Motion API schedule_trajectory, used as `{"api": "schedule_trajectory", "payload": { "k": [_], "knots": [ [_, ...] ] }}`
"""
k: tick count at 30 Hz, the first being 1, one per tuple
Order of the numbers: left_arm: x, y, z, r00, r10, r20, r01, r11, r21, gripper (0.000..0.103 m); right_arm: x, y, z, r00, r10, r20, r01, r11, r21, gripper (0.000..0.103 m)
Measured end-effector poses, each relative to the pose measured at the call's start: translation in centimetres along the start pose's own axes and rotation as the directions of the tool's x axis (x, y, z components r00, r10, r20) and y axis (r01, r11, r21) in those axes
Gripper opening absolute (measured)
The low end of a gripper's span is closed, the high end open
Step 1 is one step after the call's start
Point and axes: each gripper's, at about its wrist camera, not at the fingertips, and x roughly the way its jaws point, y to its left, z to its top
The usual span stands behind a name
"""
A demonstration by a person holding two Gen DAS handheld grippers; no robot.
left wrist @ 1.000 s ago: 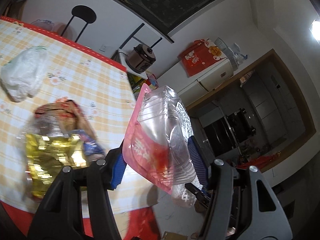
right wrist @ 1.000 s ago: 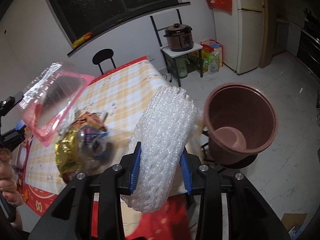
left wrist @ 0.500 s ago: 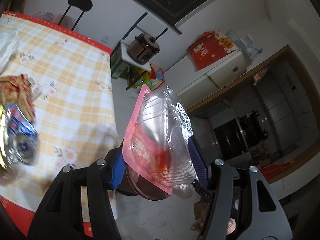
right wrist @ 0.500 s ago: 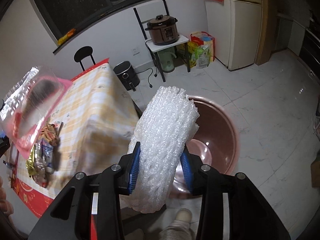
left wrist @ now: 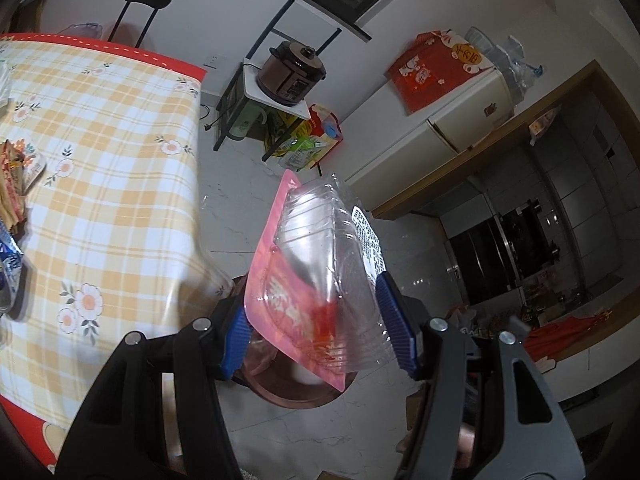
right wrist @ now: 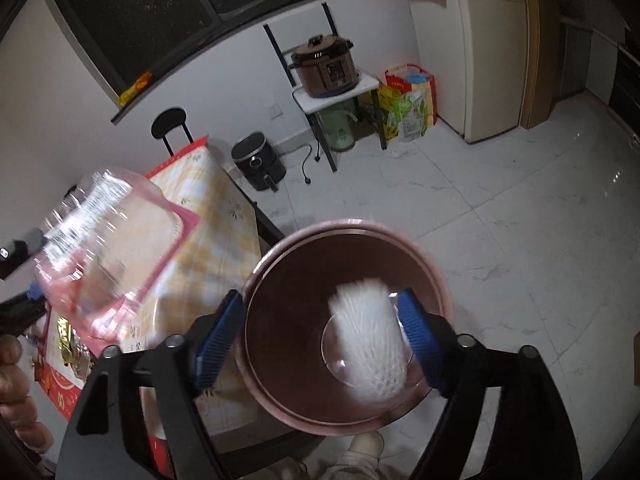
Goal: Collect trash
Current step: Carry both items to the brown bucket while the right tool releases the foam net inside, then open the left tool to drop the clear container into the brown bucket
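Foam wrap [right wrist: 370,338] motion-blurred inside bin [right wrist: 352,420]; right gripper [right wrist: 320,344] jaws just opening.

The right hand-held gripper [right wrist: 320,340] had just been opening its jaws above the brown bin [right wrist: 280,344]; the white foam wrap [right wrist: 370,336], blurred, sat between them. Left, a clear plastic tray [right wrist: 108,248] hung over the table [right wrist: 232,216].

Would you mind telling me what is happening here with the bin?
A person is clearing trash into a round brown plastic bin beside the checked table. The right gripper has just been opening, and the white bubble-wrap roll is blurred over the bin, between its jaws. The left gripper holds a clear plastic clamshell with pink backing above the bin.
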Motion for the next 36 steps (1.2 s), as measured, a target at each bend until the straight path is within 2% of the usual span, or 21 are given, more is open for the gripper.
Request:
{"api": "schedule_trajectory", "payload": {
  "k": [5, 14, 15, 17, 18, 22, 28, 32, 36],
  "knots": [
    [1.6, -1.2, 0.0, 1.0, 0.005, -0.016, -0.005, 1.0, 0.02, 0.06, -3.1, -0.4, 1.7, 0.996, -0.008, 0.085, 0.01, 1.0, -0.016, 0.095],
    [7.2, -3.9, -0.9, 0.989, -0.018, -0.144, 0.029, 0.997, 0.076, 0.061, -7.8, -3.5, 3.0, 0.982, -0.034, 0.186, 0.027, 0.999, 0.041, 0.097],
    [8.0, -4.1, -1.0, 0.985, -0.03, -0.168, 0.045, 0.995, 0.085, 0.064, -8.1, -3.9, 3.0, 0.981, -0.038, 0.192, 0.029, 0.998, 0.05, 0.097],
    [9.1, -4.6, -1.1, 0.98, -0.051, -0.193, 0.072, 0.992, 0.104, 0.08, -8.9, -4.7, 2.8, 0.978, -0.05, 0.201, 0.036, 0.997, 0.075, 0.097],
    [9.2, -4.8, -1.1, 0.984, -0.036, -0.174, 0.058, 0.991, 0.124, 0.088, -9.2, -4.9, 2.6, 0.978, -0.054, 0.203, 0.037, 0.996, 0.083, 0.097],
    [8.3, -5.2, -0.6, 0.991, -0.028, -0.134, 0.05, 0.985, 0.164, 0.088, -10.5, -5.4, 2.4, 0.971, -0.068, 0.227, 0.046, 0.994, 0.1, 0.097],
    [2.5, -5.2, 1.0, 1.0, 0.008, 0.022, -0.013, 0.973, 0.23, 0.093, -12.1, -4.7, 2.6, 0.964, -0.071, 0.258, 0.053, 0.996, 0.075, 0.097],
    [-2.7, -4.1, 1.9, 0.987, 0.07, 0.144, -0.106, 0.961, 0.257, 0.094, -12.9, -3.7, 2.7, 0.959, -0.067, 0.277, 0.051, 0.997, 0.063, 0.097],
    [-8.0, -1.4, 2.1, 0.956, 0.157, 0.249, -0.219, 0.944, 0.246, 0.097, -12.8, -2.6, 2.3, 0.959, -0.055, 0.278, 0.041, 0.998, 0.055, 0.097]
  ]
}}
